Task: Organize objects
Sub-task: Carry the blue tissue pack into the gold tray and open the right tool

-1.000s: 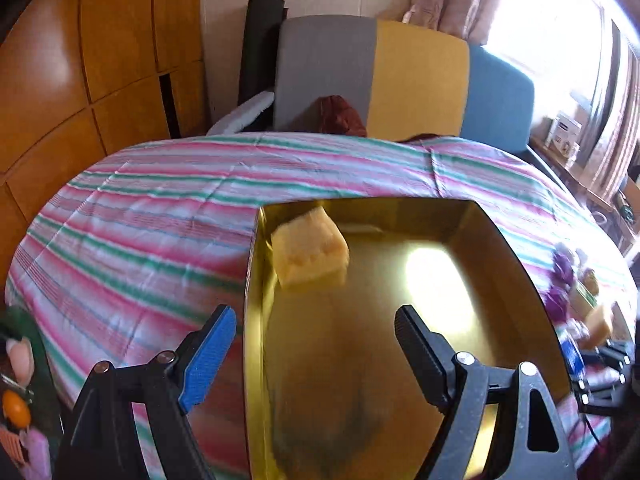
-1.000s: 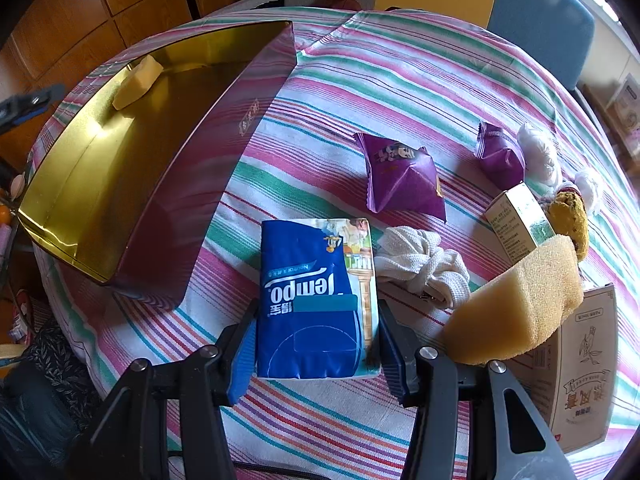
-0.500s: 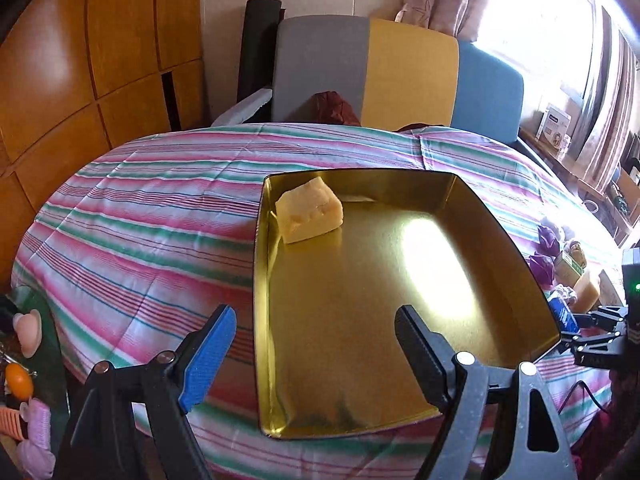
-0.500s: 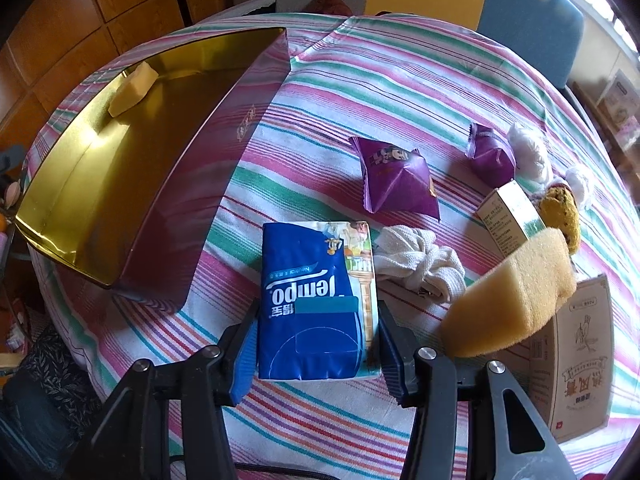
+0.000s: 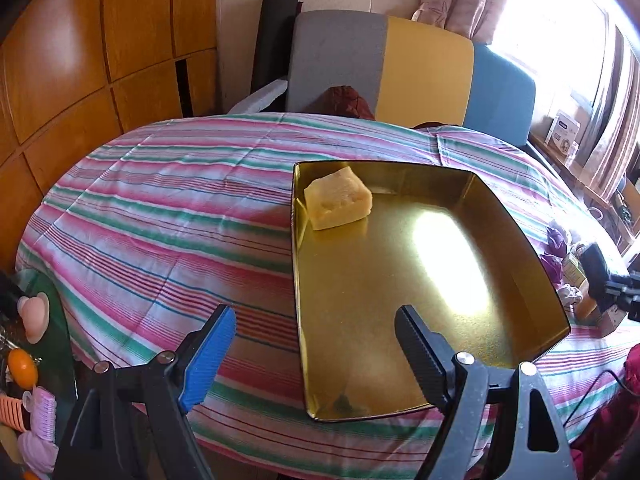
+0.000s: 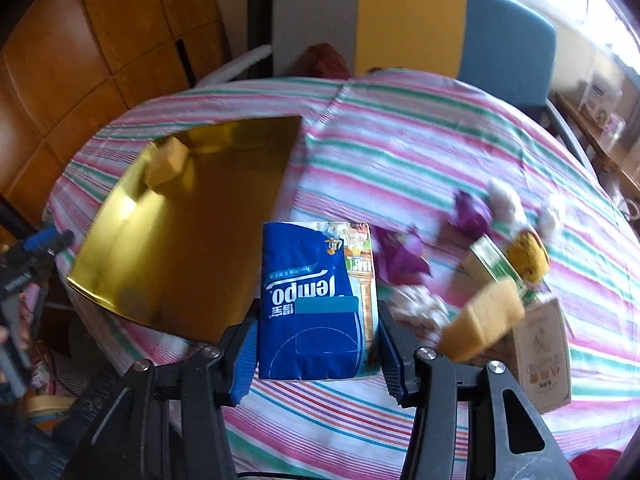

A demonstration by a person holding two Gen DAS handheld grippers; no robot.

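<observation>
Since the earlier frame, the blue tissue pack had been lifted off the striped tablecloth, clenched between the fingers of the right gripper, and hung beside the gold tin tray. The left gripper had drawn back and hovered released, holding nothing, over the tray's near edge. A yellow sponge lay in the tray's far left corner. Another sponge rested right of the pack.
</observation>
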